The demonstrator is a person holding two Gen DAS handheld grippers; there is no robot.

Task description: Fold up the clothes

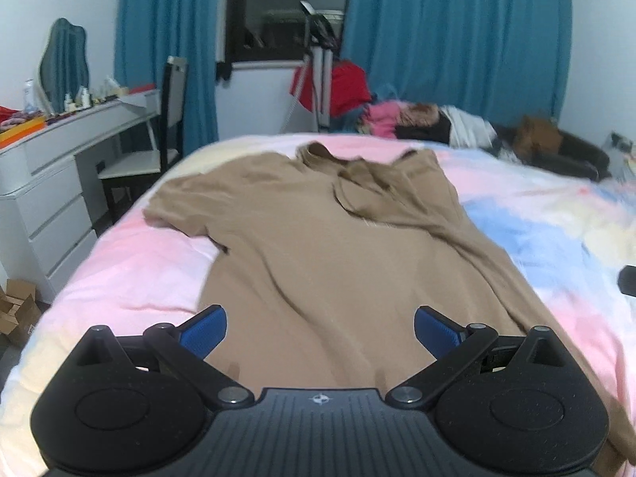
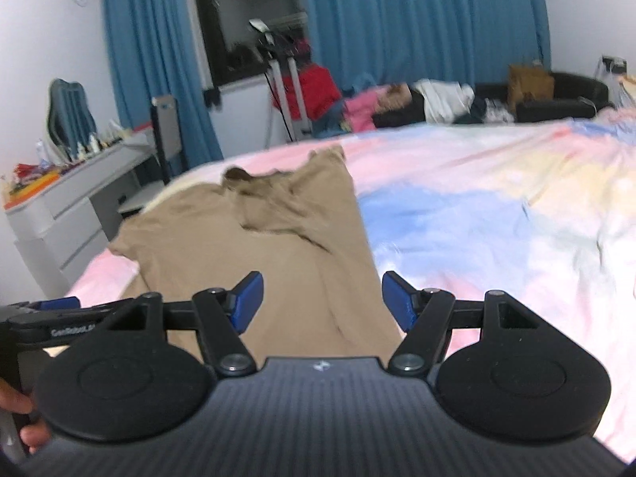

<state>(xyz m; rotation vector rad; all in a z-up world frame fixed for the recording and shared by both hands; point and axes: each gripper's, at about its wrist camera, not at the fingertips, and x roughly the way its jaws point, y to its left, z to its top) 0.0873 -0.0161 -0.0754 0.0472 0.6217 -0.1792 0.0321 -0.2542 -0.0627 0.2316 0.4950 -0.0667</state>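
Nearest me, both claws hang released over the near edge of the bed, nothing between their blue pads. The left claw (image 1: 320, 334) sits above the hem end of a tan, soft-knit short-sleeved shirt (image 1: 318, 238); the right claw (image 2: 322, 302) straddles that shirt's right side edge, with pastel quilt showing under its outer finger.

The shirt lies lengthwise on the pink, blue and cream patchwork bed cover (image 1: 139, 262), toward the bed's left side, collar pointing to the far edge. Its left sleeve is spread out flat; its right sleeve looks turned in across the chest, leaving a straight right edge. So I judge 1 side fold to be in, though a loosely thrown shirt could lie the same way.

If that reading holds, the left sleeve and side need the matching fold: pinch at shoulder and hem, and carry the cloth inward without dragging the body askew.

Beyond the far edge sits a heap of mixed clothes (image 1: 397, 119) and blue curtains (image 1: 457, 39).
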